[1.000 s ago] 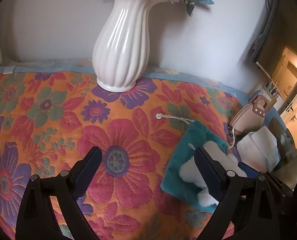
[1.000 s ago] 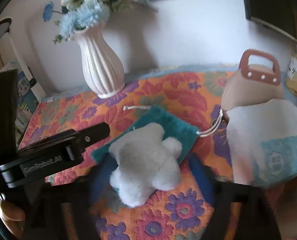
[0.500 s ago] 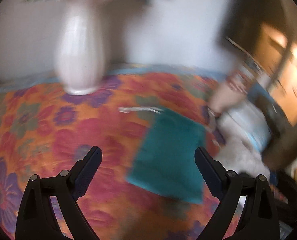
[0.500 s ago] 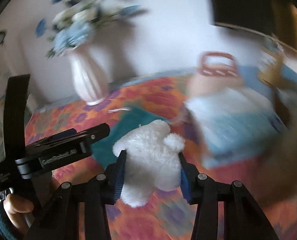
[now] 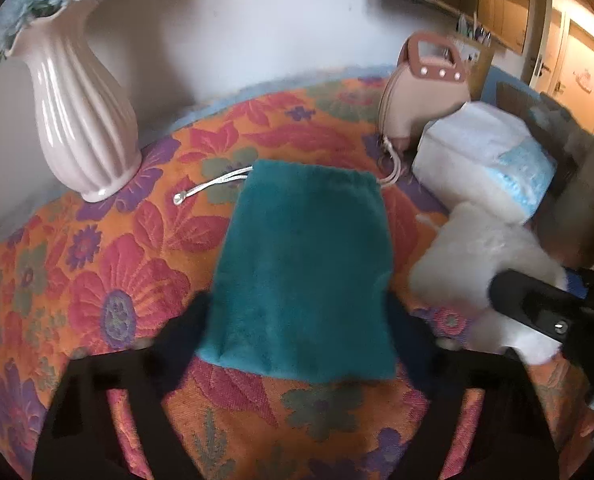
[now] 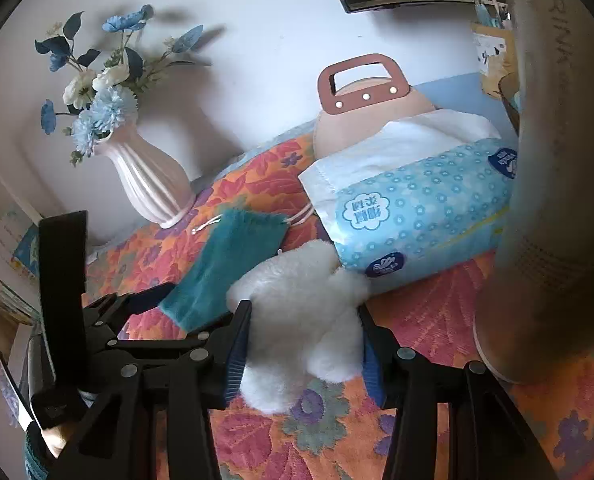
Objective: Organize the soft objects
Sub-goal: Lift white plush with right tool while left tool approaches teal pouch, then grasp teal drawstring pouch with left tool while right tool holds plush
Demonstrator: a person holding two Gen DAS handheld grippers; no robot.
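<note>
A teal drawstring pouch [image 5: 301, 264] lies flat on the flowered cloth [image 5: 97, 280]. My left gripper [image 5: 299, 320] straddles its near end, one blurred finger at each side edge. The jaws are closing on it, and I see no squeeze in the fabric. The right wrist view shows one left fingertip [image 6: 145, 298] beside the near corner of the pouch [image 6: 225, 264]. My right gripper [image 6: 303, 356] is shut on a white plush toy [image 6: 297, 304], blue pads pressed into its sides, just right of the pouch. In the left wrist view the plush [image 5: 477, 256] sits behind a black right finger [image 5: 537, 312].
A ribbed white vase [image 6: 149, 184] of blue flowers stands at the back left by the wall. A pink handbag [image 6: 361, 120] and a blue tissue pack [image 6: 417, 216] lie behind the plush. A tall grey container [image 6: 545, 200] rises close on the right.
My right gripper has shut on the plush and carried it off the pouch to the right. My left gripper has slid over to straddle the bare pouch, jaws narrower.
</note>
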